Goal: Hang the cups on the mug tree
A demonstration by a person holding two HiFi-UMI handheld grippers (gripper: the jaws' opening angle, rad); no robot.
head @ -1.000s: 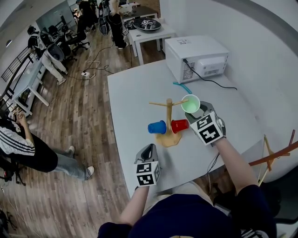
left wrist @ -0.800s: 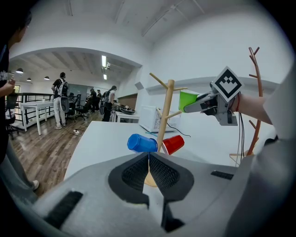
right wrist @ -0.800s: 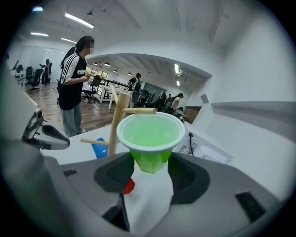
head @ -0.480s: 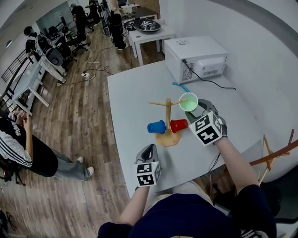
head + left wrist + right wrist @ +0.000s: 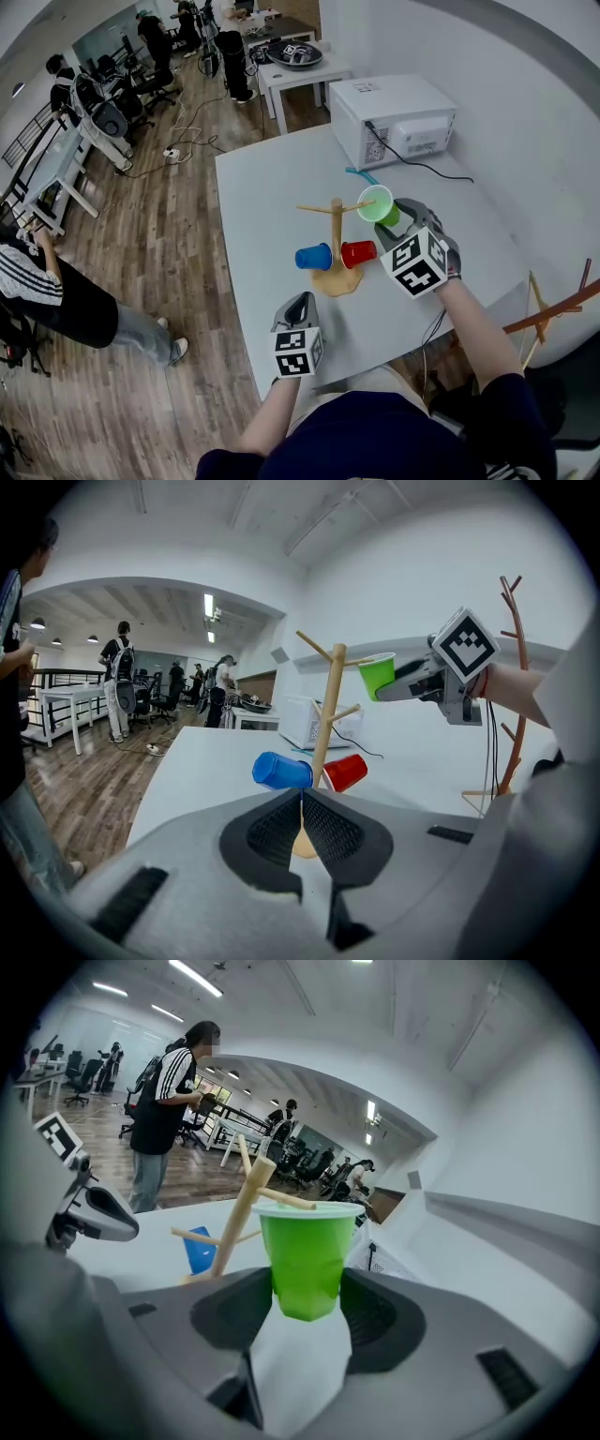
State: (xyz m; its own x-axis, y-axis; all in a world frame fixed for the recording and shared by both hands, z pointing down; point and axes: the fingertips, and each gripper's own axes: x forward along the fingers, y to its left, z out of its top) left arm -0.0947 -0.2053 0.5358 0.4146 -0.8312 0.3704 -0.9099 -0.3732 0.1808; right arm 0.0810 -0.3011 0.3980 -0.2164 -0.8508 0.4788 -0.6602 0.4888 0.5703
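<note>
Since the earlier frame, the green cup (image 5: pixel 378 204) has been rolled onto its side and brought slightly nearer the mug tree (image 5: pixel 337 225), so that its mouth now faces the tip of the upper right branch. Whether rim and branch touch cannot be told. The cup is gripped low on its sides by the right hand-held gripper (image 5: pixel 396 219), above the table (image 5: pixel 272 187) and right of the trunk.

The blue cup (image 5: pixel 315 256) and the red cup (image 5: pixel 359 253) are seen low on the tree, either side of the trunk, the blue one pointing toward the table's left edge. The tree stands about mid-table. Bare surface is left between it and the microwave (image 5: pixel 394 117) at the far right corner, and along the left edge. The left hand-held gripper (image 5: pixel 298 305) is held near the near edge, its jaws closed together on nothing.

The jaw contact on the green cup is shown only in the right gripper view, where the red cup is hidden. The height of the upper branches over the two lower cups is shown only in the left gripper view.
</note>
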